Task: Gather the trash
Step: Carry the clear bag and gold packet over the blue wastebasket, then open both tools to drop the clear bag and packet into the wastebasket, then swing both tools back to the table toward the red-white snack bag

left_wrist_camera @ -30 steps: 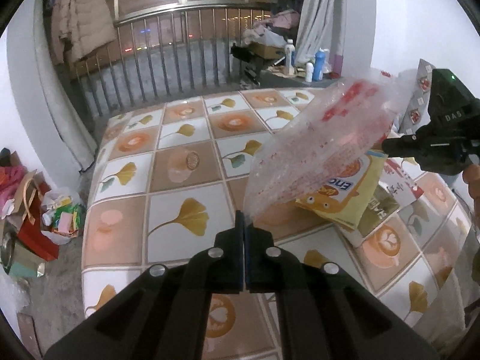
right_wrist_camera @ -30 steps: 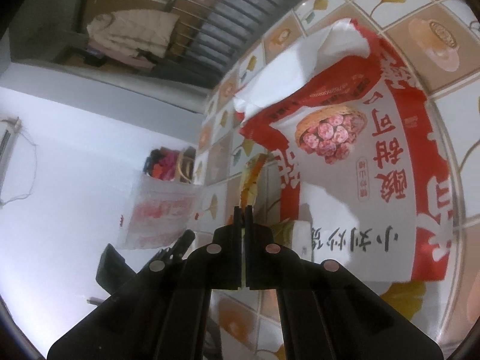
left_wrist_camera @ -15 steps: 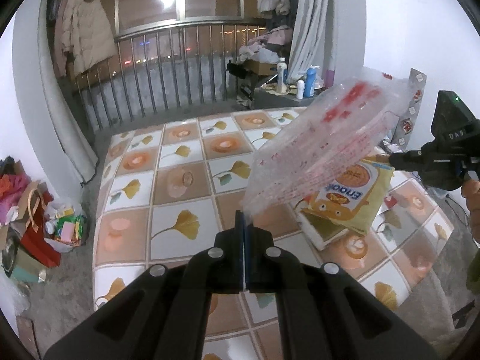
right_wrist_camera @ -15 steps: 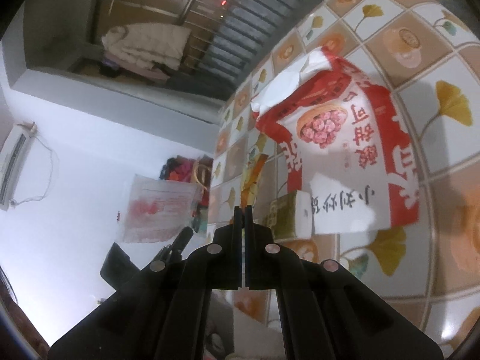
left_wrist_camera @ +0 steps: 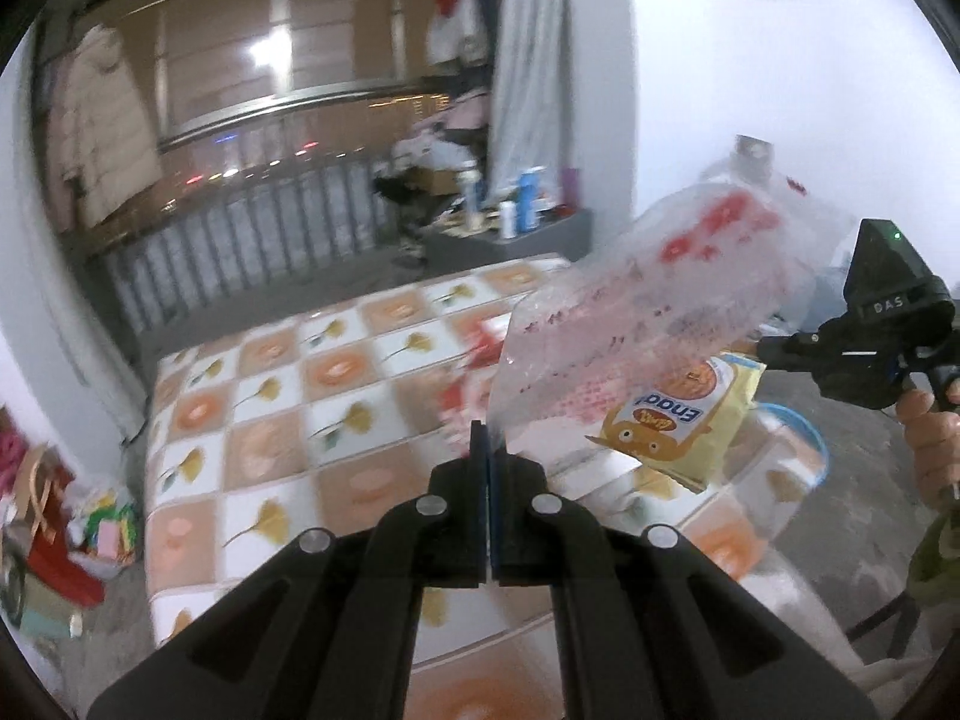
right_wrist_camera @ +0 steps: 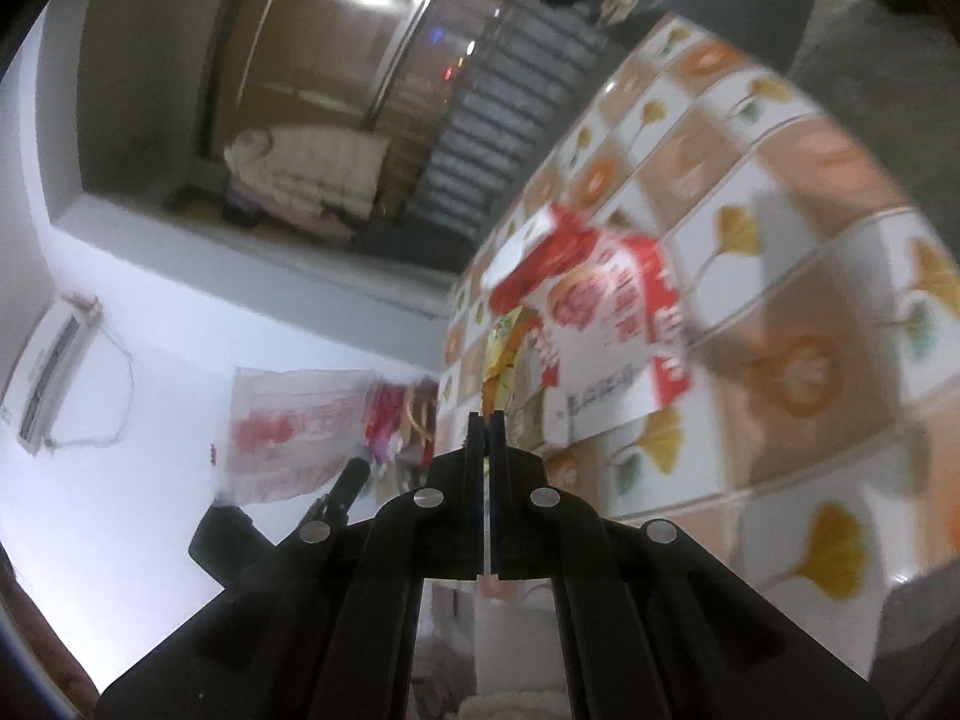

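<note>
The bed (left_wrist_camera: pixel 312 420) carries one red-and-white wrapper (right_wrist_camera: pixel 606 330), so collecting looks partly done. Above it, the clear plastic bag (left_wrist_camera: pixel 648 324) is pinched at a corner by the closed left tool (left_wrist_camera: pixel 489 438). The yellow snack packet (left_wrist_camera: pixel 684 426) hangs beside the bag, clamped by the closed right tool (right_wrist_camera: pixel 486 417).

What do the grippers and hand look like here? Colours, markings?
Left gripper and right gripper: matte black plastic, angular ribbed arms with round silver screw heads, and a blue strip on a left pad. The right unit's body carries a green LED and "DAS" lettering. The bare hand grips its handle above an olive sleeve; no cables visible.
</note>
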The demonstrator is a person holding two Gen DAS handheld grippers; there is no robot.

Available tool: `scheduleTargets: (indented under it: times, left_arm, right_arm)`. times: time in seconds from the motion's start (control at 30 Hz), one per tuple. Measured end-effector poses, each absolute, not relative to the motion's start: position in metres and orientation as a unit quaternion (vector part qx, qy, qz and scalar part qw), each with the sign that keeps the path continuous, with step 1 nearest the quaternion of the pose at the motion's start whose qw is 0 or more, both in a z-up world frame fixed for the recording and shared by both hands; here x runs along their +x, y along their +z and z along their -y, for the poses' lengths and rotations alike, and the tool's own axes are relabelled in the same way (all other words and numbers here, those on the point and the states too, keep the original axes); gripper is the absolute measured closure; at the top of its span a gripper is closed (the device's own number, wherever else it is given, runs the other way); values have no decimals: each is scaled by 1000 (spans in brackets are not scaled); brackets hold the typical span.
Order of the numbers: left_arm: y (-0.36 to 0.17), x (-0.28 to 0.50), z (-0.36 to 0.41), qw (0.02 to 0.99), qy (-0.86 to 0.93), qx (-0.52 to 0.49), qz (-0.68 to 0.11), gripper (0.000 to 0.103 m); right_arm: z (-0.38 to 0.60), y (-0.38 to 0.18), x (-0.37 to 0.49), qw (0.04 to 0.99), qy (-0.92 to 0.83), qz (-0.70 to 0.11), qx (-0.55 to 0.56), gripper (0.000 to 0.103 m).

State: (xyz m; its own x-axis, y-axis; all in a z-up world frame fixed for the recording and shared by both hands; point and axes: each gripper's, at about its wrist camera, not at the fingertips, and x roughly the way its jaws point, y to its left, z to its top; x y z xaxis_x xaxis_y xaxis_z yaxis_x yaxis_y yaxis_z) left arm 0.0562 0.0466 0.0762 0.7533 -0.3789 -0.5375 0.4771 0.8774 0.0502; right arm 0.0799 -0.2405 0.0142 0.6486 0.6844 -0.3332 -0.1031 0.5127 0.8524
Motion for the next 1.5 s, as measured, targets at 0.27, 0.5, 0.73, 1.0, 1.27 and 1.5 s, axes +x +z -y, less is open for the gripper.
scheduleTargets:
  times: [0.27,0.5,0.73,1.0,1.27,1.5]
  left_arm:
    - [91,64,65,879,-364,112,-286,103]
    - [80,80,190,801,-474,128,-342,103]
    - [33,89,325,713,-524,165,-435,103]
    - [-56,97,467,672,-492,276,-479,103]
    - [-145,103,542,651,-448,329,-517,88]
    - [-167,113,543,664,-407,338,-528,43]
  right_arm:
    - [341,2,4,821,157,-252,488,103]
    - [430,-24,-71,830,23,-190,524,103]
    - [493,-78,-108,806,-91,-168,560,103]
    - [560,-153,-96,757,-142,-177,612,103]
    - [599,-220,-70,706,-172,-190,660,97]
    - [604,-280,-80,650,-237,-248,678,58]
